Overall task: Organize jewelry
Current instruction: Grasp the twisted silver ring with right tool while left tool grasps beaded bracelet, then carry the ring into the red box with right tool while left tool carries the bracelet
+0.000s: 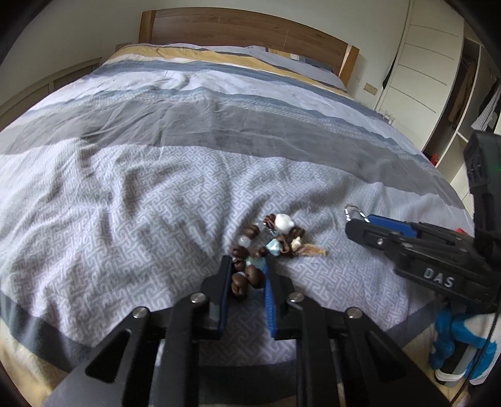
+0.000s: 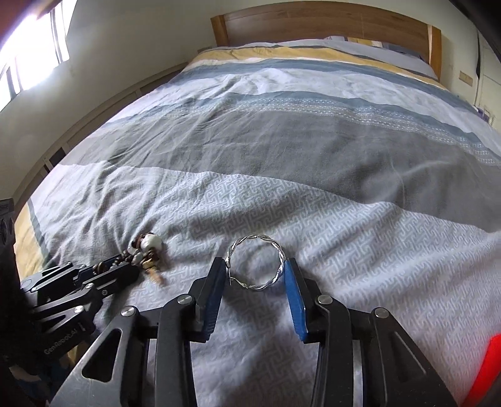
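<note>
the left hand-held gripper (image 1: pixel 247 275) sits low over the bed's grey and blue patterned quilt (image 1: pixel 131 200), its blue-padded fingers narrowed around the near end of a bracelet of dark brown wooden beads with white and pale blue stones (image 1: pixel 266 241); the beads sit between the pads, the rest trailing forward on the quilt. to its right, the right hand-held gripper (image 2: pixel 255 275) stands wider, straddling a thin twisted silver hoop (image 2: pixel 255 263) lying flat on the quilt, the hoop's sides at or just beside both pads; real contact is unclear. the wooden headboard (image 2: pixel 328 23) rises beyond.
</note>
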### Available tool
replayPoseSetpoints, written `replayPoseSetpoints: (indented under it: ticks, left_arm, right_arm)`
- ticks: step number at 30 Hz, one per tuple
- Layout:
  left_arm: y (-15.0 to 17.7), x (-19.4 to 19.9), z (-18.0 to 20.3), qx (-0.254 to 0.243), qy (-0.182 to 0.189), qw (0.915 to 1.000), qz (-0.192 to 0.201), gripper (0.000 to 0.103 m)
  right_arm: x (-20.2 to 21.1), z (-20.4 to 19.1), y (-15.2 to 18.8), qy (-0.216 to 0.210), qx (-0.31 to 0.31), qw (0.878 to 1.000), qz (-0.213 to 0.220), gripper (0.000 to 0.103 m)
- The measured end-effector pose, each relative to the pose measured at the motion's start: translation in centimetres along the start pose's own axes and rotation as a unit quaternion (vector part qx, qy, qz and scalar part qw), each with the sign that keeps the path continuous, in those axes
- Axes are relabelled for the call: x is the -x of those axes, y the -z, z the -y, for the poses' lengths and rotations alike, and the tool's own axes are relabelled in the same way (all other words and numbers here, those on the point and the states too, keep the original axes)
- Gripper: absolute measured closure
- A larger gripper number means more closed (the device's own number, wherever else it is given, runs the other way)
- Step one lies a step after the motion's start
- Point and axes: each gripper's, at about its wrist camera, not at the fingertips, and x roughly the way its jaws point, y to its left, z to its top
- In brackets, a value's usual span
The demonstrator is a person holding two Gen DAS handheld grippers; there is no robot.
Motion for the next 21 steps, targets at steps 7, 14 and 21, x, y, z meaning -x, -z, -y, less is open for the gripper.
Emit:
replayPoseSetpoints:
  ticks: [7, 14, 21]
  left_arm:
    - [0.8, 2.8, 0.7, 0.000, -0.009, 1.0000, -0.004, 0.088]
    - [1.8, 6.7, 2.1, -0.005, -0.009, 0.9999, 0.000, 0.088]
    - [1.7, 10.5, 5.6, -0.022, 0.006, 0.9996, 0.017, 0.088]
  right_arm:
    - [4.4, -0.8, 1.6, -0.005, -0.009, 1.000, 0.009, 0.065]
    - [10.8, -1.0, 3.2, 0.000, -0.020, 0.999, 0.033, 0.065]
    - [16.9, 1.1, 5.5, 0.020, -0.034, 0.998, 0.056, 0.065]
